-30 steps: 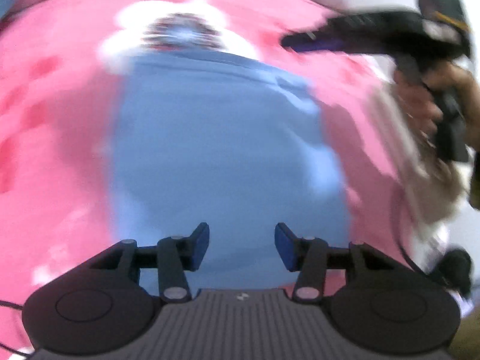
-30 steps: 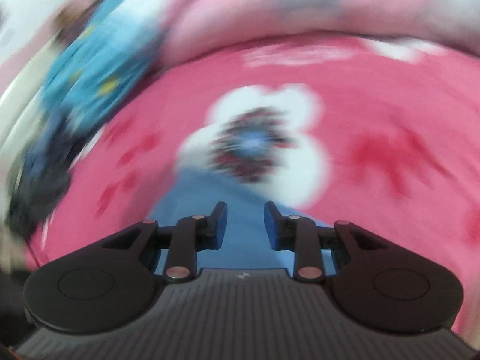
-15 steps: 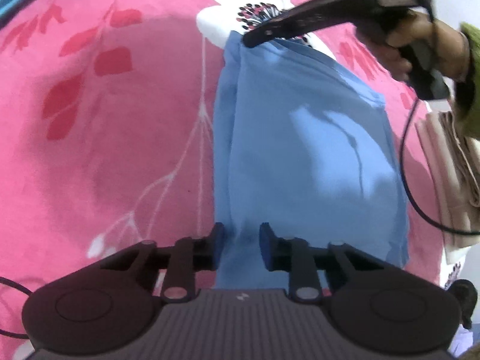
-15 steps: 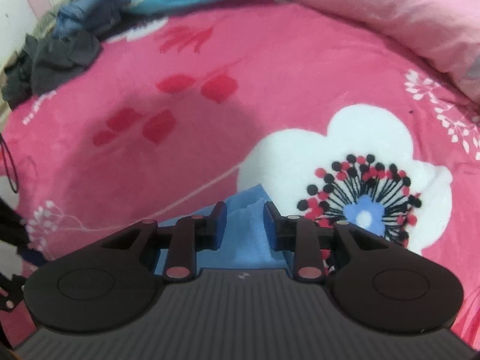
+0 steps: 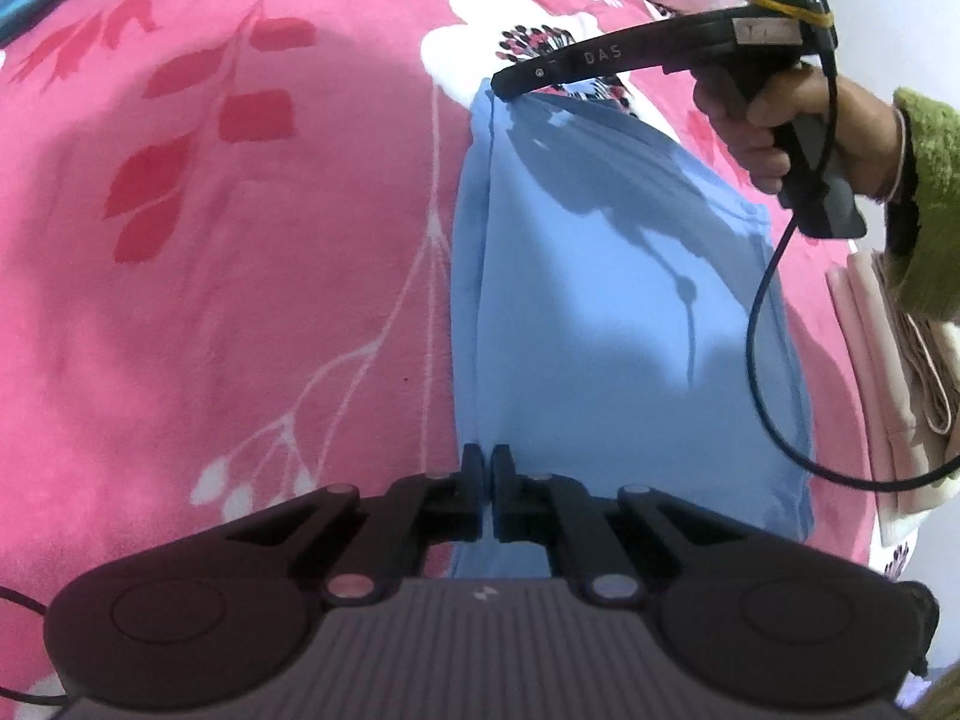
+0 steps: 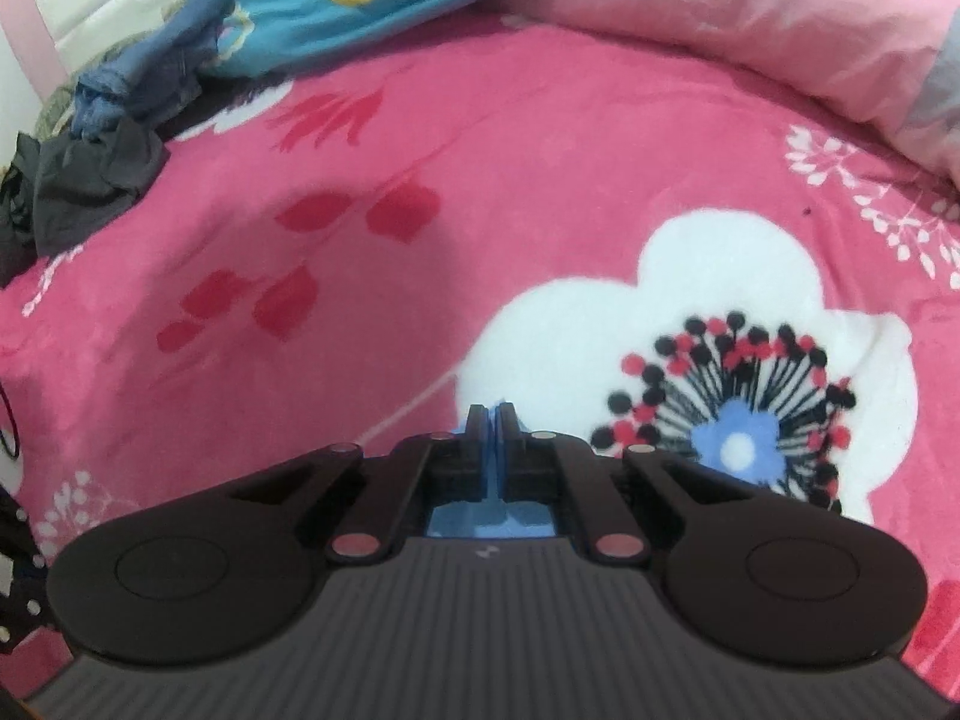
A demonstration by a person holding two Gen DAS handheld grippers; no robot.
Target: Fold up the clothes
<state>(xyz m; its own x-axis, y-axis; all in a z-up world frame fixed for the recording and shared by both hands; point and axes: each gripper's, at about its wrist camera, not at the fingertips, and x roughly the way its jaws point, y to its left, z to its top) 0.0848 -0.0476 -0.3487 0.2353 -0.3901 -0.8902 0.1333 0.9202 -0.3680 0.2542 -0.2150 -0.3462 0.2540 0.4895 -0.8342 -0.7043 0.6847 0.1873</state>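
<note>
A pink fleece blanket (image 5: 252, 312) printed with red leaves and a large white flower (image 6: 690, 324) covers the bed and serves as the working surface. At the far side of the bed, in the right wrist view, lie a pale pink duvet (image 6: 750, 18), a turquoise patterned cover (image 6: 336, 6) and a heap of dark clothes (image 6: 90, 174) against a white wall. A light blue garment (image 5: 630, 324), folded lengthwise into a long strip, lies flat on the blanket with its long axis running from the left gripper away toward the white flower; its folded edge is on the left and shows layered cloth. The left gripper (image 5: 486, 495) is at the near end of that left edge, its fingers drawn together on the blue cloth. The right gripper (image 6: 492, 438), seen in the left wrist view as a black tool (image 5: 600, 63) held in a hand (image 5: 762, 120) with a green fuzzy sleeve (image 5: 930, 204), is at the far left corner of the garment; its fingers are closed with blue cloth pinched between them. A black cable (image 5: 762, 360) hangs from that tool across the garment. A folded beige cloth (image 5: 888, 396) lies just beside the garment's right edge.
</note>
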